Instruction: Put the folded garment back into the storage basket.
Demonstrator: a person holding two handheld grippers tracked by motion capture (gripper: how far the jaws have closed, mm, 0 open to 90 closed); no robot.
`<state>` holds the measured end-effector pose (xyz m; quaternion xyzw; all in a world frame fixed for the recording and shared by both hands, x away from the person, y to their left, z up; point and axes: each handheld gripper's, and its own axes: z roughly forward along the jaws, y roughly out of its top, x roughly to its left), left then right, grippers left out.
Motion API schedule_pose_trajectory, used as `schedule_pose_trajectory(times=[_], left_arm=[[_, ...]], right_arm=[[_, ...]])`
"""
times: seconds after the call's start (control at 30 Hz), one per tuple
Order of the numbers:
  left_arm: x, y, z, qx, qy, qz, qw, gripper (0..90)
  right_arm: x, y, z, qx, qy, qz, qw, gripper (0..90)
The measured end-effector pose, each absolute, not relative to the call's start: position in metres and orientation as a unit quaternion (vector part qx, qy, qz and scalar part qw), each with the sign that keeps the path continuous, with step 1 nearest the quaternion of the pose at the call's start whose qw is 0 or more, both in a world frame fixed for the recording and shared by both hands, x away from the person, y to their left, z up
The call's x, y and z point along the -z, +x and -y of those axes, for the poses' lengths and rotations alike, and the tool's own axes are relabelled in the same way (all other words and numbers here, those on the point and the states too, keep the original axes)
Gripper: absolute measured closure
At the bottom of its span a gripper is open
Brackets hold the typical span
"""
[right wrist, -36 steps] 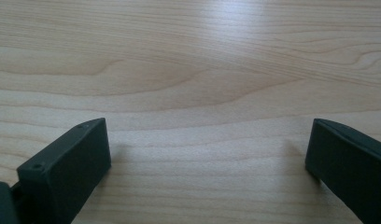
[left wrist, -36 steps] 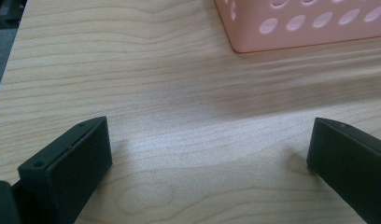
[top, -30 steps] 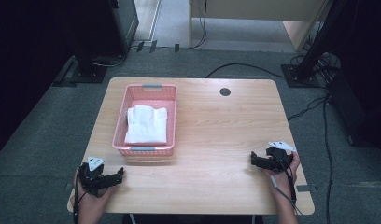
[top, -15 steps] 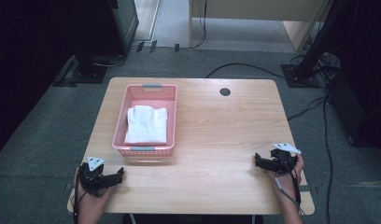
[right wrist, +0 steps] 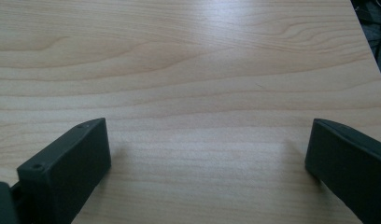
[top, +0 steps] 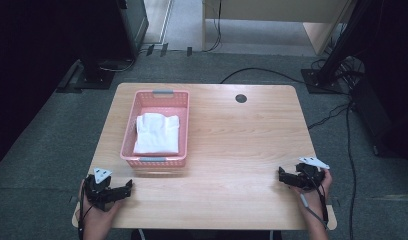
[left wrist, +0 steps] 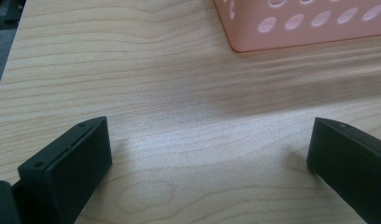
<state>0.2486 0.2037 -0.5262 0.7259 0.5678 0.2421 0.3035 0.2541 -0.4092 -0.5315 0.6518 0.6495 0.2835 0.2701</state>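
I count one wooden table (top: 232, 145). On it I find one pink basket (top: 178, 106), at about ten o'clock from the table's centre. Inside the basket I count one folded white cloth (top: 157, 134). I count one dark round hole (top: 241, 98) in the tabletop at about one o'clock. I count two grippers: one left gripper (top: 128, 187) at seven o'clock and one right gripper (top: 281, 173) at four o'clock. Each has two black jaws, four in all. I count two grey three-cornered plates, one on each gripper. Two hands hold them, one apiece.
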Motion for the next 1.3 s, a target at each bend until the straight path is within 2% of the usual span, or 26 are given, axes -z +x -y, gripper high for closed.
schedule_pose_trajectory(times=[0.7, 1.3], left_arm=[[0.526, 0.249, -0.204, -0.242, 0.726, -0.568, 0.303, 0.0], [0.526, 0.249, -0.204, -0.242, 0.726, -0.568, 0.302, 0.0]], right_arm=[[0.532, 0.235, 0.426, -0.28, 0.661, -0.64, 0.273, 0.0], [0.532, 0.235, 0.427, -0.278, 0.666, -0.634, 0.276, 0.0]])
